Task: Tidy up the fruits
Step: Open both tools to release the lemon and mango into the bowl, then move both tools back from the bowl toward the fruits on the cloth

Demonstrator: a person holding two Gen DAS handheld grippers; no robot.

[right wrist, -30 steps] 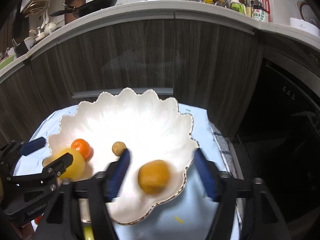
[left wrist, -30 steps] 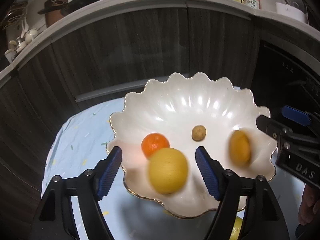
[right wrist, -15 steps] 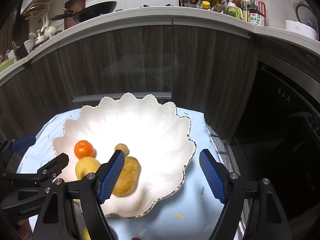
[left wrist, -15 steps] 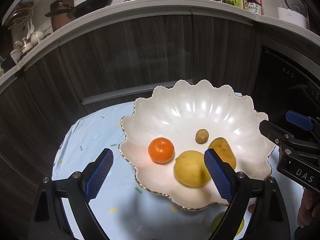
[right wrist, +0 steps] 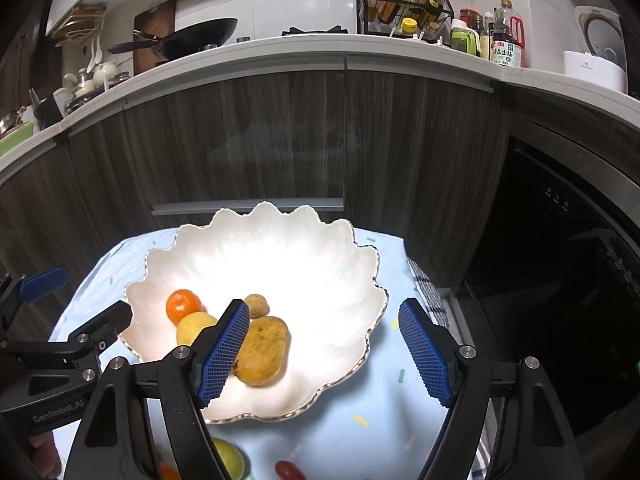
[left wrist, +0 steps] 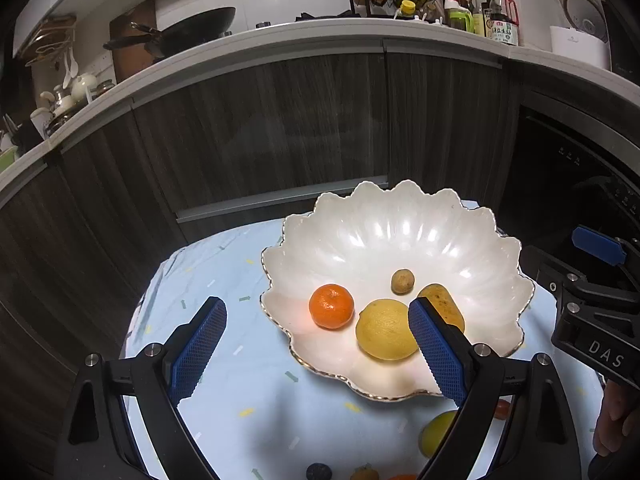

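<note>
A second ago the lemon (left wrist: 385, 330) sat between the left gripper (left wrist: 316, 344) pads; its jaws have just been opening and now stand spread with nothing between them, raised back from the bowl (left wrist: 400, 216). The right gripper (right wrist: 322, 346) is likewise spread and empty. The mango (right wrist: 262, 350), blurred at the bowl's right side then, now lies still beside the lemon, touching it (long axis slanting from near-left to far-right in the right view). The tangerine (left wrist: 331, 306) and small brown fruit (left wrist: 402, 281) are unmoved in the bowl.
</note>
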